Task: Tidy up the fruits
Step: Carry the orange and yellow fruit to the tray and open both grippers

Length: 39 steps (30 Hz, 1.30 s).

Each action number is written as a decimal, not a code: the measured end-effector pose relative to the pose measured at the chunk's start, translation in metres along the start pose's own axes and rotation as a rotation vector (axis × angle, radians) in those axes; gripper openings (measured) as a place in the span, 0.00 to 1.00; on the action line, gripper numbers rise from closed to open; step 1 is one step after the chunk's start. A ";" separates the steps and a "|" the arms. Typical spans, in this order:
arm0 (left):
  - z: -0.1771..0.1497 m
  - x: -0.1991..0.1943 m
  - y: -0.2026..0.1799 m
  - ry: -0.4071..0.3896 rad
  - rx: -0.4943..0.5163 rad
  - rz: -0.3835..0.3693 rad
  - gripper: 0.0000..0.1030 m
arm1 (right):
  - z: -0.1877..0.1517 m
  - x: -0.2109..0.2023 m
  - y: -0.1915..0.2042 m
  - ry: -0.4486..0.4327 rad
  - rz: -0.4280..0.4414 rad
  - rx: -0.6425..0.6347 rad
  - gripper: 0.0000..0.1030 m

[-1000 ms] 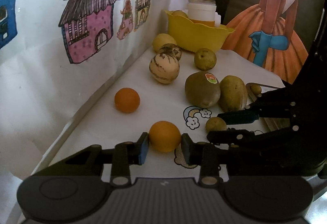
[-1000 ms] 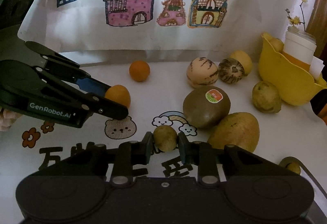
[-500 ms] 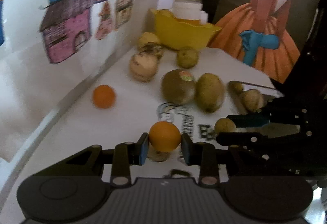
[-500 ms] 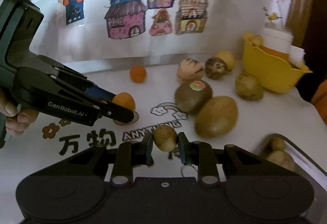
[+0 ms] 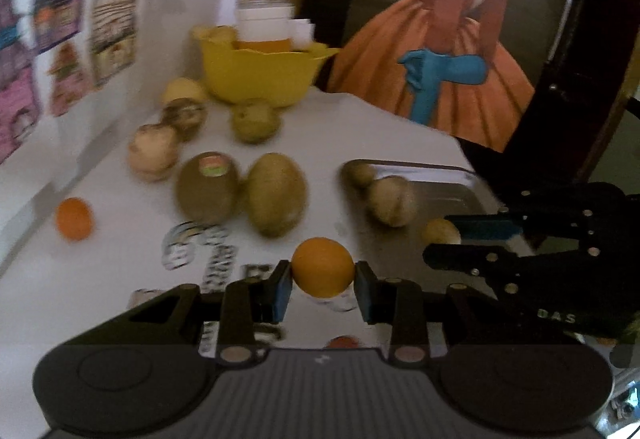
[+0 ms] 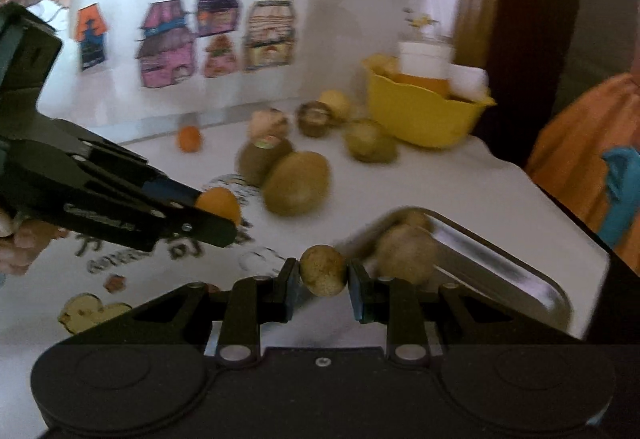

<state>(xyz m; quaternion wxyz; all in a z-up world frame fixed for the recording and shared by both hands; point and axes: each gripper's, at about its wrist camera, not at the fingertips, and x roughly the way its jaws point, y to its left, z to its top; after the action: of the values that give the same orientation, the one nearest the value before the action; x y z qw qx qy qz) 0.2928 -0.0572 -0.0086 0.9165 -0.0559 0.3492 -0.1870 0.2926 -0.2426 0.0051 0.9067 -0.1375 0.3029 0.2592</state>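
The left hand-held gripper (image 5: 322,285) is clamped on a round orange fruit (image 5: 322,266) above the white counter (image 5: 100,279); the right hand-held gripper (image 6: 322,285) pinches a small brown-speckled round fruit (image 6: 323,270) beside the shiny metal tray (image 6: 520,271) at the counter's right edge. Both round fruits could slip and roll off that edge.

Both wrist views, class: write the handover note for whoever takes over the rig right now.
Left gripper: jaws shut on a round orange fruit, held above the white table.
Right gripper: jaws shut on a small brownish-green round fruit, near the shiny metal tray.
Done: two brownish fruits lie in the tray.
Left: place both held fruits; one small orange, kiwis and others remain on the table.
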 end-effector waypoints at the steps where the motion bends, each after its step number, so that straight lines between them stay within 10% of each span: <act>1: 0.001 0.003 -0.005 0.000 0.005 -0.010 0.36 | -0.004 -0.002 -0.006 0.002 -0.014 0.010 0.27; 20: 0.009 0.070 -0.059 0.043 0.080 -0.063 0.36 | -0.023 0.035 -0.111 0.043 -0.179 0.198 0.27; 39: 0.003 0.081 -0.065 0.053 0.092 -0.052 0.36 | -0.004 0.077 -0.106 0.079 -0.155 0.160 0.27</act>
<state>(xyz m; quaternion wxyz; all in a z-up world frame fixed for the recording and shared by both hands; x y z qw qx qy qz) 0.3308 -0.1478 -0.0408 0.9033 -0.0175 0.3630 -0.2279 0.4015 -0.3020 -0.0358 0.9195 -0.0979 0.3466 0.1576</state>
